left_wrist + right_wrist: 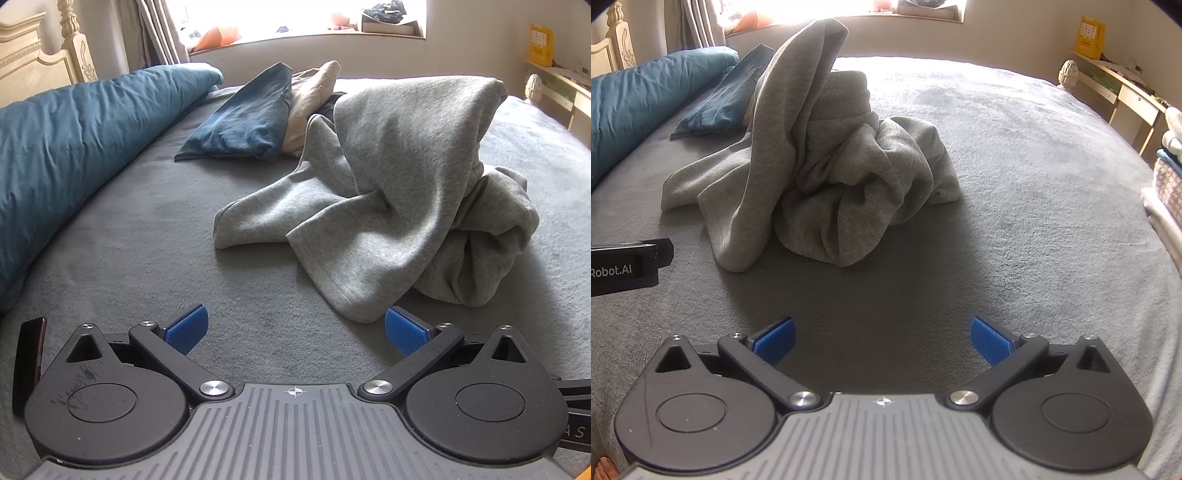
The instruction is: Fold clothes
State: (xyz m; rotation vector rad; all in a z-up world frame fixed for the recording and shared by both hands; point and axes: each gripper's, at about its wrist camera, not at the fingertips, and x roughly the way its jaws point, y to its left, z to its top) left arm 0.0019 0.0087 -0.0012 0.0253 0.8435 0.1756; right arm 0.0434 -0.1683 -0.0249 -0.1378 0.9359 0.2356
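grey sweatshirt point(388, 206) is heaped on bed point(155, 229) | left gripper point(295, 330) jaws spread, empty | right gripper point(882, 336) likewise | beige garment point(314, 96), possibly folded, behind

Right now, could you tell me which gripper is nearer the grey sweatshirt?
Left. The left gripper sits just short of the grey sweatshirt's hem; the right gripper hangs farther back, bare blanket between.
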